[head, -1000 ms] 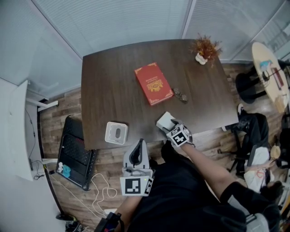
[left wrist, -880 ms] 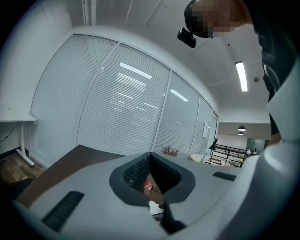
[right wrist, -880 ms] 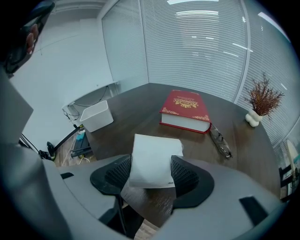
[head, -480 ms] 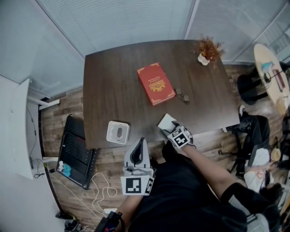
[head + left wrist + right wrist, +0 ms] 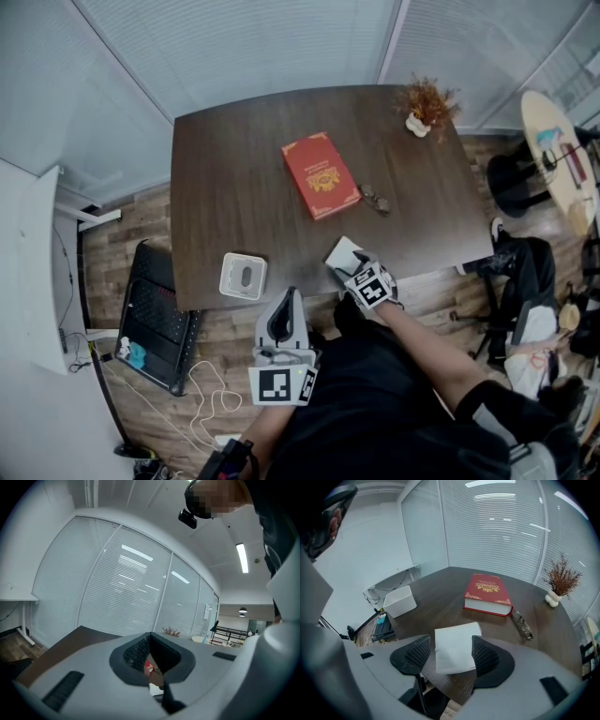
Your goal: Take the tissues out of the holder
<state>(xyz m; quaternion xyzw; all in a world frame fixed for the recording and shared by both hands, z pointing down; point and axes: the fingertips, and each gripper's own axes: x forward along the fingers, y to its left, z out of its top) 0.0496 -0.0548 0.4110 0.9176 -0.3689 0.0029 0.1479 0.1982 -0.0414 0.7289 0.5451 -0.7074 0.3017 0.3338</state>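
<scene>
A dark wooden surface [image 5: 234,178] was seen in an office walled with white blinds. On it lay a red book [image 5: 319,174], a pair of glasses [image 5: 375,198] just beside the book, and a small vase of dried plants [image 5: 426,101] at the far corner. The white tissue holder [image 5: 243,277] stood at the near left edge. The folded tissues [image 5: 343,250] were already out of it and lay flat near the near edge, well apart from the holder.

The right gripper [image 5: 451,639] was tilted down over the tissues. Its fingers [image 5: 487,656] were spread wide with the stack between them, and a thin strip of surface showed at the left-hand pad. The stack was therefore judged to be straddled rather than clamped. The left gripper [image 5: 292,296] was held off the near edge between holder and tissues, with its fingers brought together on nothing.

The step in hand was judged to be the release of the stack. It would be done well if the fingers were kept evenly apart and drawn back up along their own line, so that no pad dragged the top sheet. As the stack lay close to the edge, any pull toward the person was to be avoided. Whether more tissues were left in the holder could not be told.
</scene>
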